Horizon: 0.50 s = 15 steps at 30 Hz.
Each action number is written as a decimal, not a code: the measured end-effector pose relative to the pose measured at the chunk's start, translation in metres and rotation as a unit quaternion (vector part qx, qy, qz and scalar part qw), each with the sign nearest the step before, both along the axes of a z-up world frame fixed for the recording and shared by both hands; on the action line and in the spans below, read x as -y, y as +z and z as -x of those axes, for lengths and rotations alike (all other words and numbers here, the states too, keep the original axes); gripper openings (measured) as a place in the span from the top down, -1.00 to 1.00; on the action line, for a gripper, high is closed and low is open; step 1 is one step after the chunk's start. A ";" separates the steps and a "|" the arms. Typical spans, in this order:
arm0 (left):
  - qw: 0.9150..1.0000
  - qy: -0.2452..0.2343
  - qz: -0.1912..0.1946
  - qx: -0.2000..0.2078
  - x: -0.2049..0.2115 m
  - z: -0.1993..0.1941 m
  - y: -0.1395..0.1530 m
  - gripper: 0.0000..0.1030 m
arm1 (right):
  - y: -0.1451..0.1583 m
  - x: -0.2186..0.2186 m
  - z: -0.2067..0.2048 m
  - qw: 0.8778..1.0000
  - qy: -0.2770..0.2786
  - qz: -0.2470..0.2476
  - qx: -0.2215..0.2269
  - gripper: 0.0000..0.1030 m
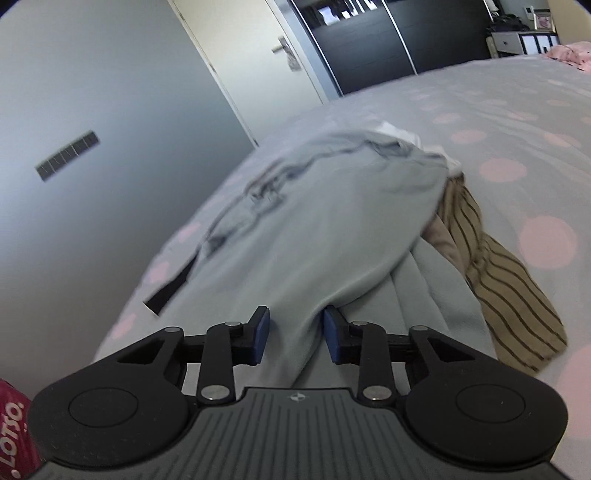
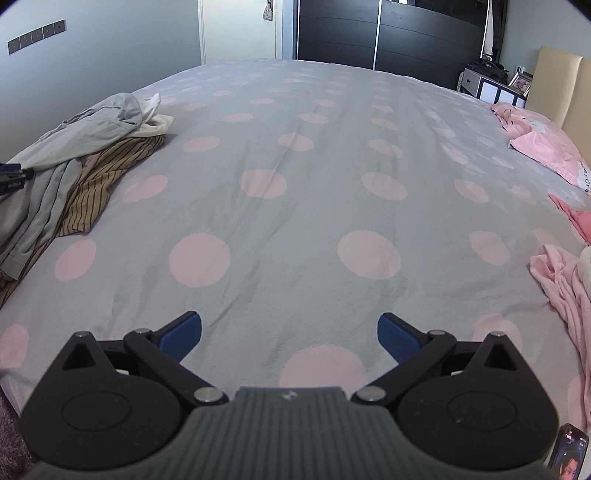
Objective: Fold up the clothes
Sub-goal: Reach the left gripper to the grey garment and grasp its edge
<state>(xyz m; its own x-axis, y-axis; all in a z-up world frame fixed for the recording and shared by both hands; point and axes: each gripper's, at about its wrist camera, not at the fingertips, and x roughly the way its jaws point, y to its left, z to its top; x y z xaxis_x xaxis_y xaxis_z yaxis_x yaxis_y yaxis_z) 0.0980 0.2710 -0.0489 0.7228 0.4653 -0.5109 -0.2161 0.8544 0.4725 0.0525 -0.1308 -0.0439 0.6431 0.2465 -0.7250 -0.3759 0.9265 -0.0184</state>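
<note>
Left gripper (image 1: 295, 338) sits low at the near edge of the bed (image 1: 498, 122), its blue fingers (image 1: 261, 334) drawn in close around a bunched fold of the grey garment (image 1: 295, 236); cloth runs between the pads, right pad touching it, left pad's contact unclear, so cannot tell whether the grip is fully clenched. Grey garment lies crumpled on the left side of the bed, spreading away from the fingers, a dark strap or tag hanging off its left edge. Just right of it, partly under it, a brown striped garment (image 1: 509, 295). Behind the pile a bit of white cloth (image 1: 402, 134) pokes out. Right gripper (image 2: 289, 334) hovers over bare polka-dot bedcover (image 2: 295, 206), fingers (image 2: 183, 332) spread wide, released, nothing between them. In the right wrist view the same clothes pile (image 2: 70, 155) is well off to the left, and the tip of the other gripper shows at the far left edge. Pink clothes (image 2: 561, 288) lie at the right edge of the bed, pink pillows (image 2: 543, 147) further back. A phone (image 2: 570, 456) shows at the bottom right corner. Far back: grey wall, white door (image 1: 258, 48), dark wardrobe (image 2: 388, 33).
</note>
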 end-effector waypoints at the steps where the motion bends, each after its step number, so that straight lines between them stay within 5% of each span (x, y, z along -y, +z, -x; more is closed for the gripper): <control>1: 1.000 -0.001 -0.007 -0.005 0.002 -0.003 -0.001 0.50 | -0.001 -0.001 0.001 1.000 0.002 0.001 -0.001 -0.99; 5: 0.999 0.004 -0.032 -0.023 0.009 -0.017 -0.007 0.59 | -0.001 -0.003 0.004 1.000 0.003 -0.001 -0.001 -0.99; 7: 1.000 0.008 -0.016 -0.019 0.008 -0.021 -0.002 0.91 | 0.001 -0.002 0.006 1.000 0.000 -0.004 0.002 -0.99; 12: 0.999 0.016 0.030 0.034 0.008 -0.012 0.037 0.98 | 0.006 0.000 0.013 1.000 -0.002 -0.007 0.016 -0.98; 15: 0.998 -0.020 0.036 0.052 0.027 0.002 0.057 0.99 | 0.009 0.001 0.017 1.000 -0.002 -0.010 0.022 -0.99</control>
<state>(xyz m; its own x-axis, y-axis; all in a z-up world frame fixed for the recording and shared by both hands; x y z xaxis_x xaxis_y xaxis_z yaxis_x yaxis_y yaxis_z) 0.0956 0.2441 0.0082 0.7904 0.4003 -0.4637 -0.2261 0.8941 0.3865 0.0357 -0.1320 -0.0350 0.6753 0.2570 -0.6913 -0.3706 0.9286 -0.0168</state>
